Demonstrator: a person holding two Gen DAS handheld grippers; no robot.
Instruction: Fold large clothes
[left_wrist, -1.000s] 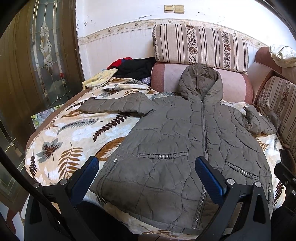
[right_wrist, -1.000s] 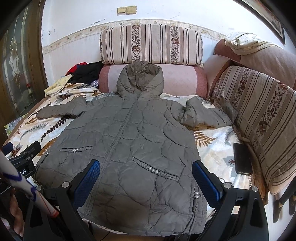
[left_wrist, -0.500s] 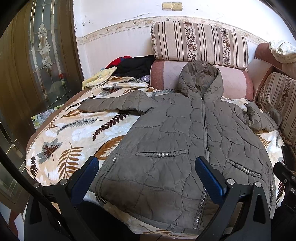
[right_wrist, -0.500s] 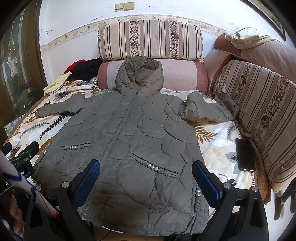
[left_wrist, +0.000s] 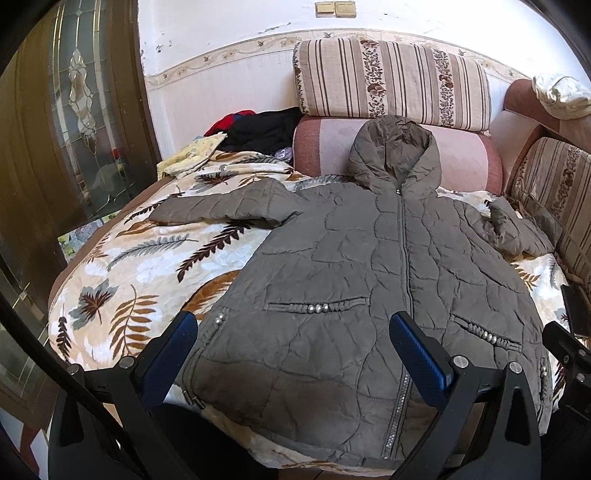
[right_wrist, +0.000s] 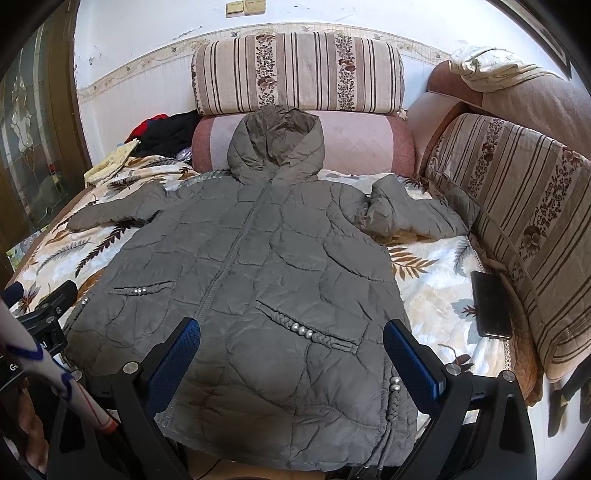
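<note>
Olive-grey quilted fabric fills the left wrist view: a hooded padded jacket (left_wrist: 369, 280) lies face up, zipped, on a leaf-print blanket (left_wrist: 147, 266) that covers the sofa seat. Its hood (left_wrist: 395, 155) leans against the pink bolster (left_wrist: 465, 158), and its hem hangs a little over the front edge of the seat. One sleeve (left_wrist: 225, 210) stretches out flat toward the glass door, while the other is bunched near the striped side cushion. The left gripper (left_wrist: 291, 347) hovers above the hem with its blue pads spread wide, pinching nothing.

From the right wrist view the same jacket (right_wrist: 258, 266) lies centred, and the crumpled sleeve (right_wrist: 402, 214) is clearer: folded back on itself, its cuff end touching the striped side cushion (right_wrist: 517, 206). A dark phone (right_wrist: 491, 306) lies on the blanket beside that cushion, well apart from the jacket. The right gripper (right_wrist: 291, 343) is also spread open above the lower front panel, empty.

Judging by this, the folding has not yet begun; the garment is laid out and both tools are poised at the hem. The next move probably calls for each gripper to take a sleeve or side edge and bring it across the zip line. The padding is thick and springy, so a deep pinch on a seam would likely hold better than a shallow bite.
</note>
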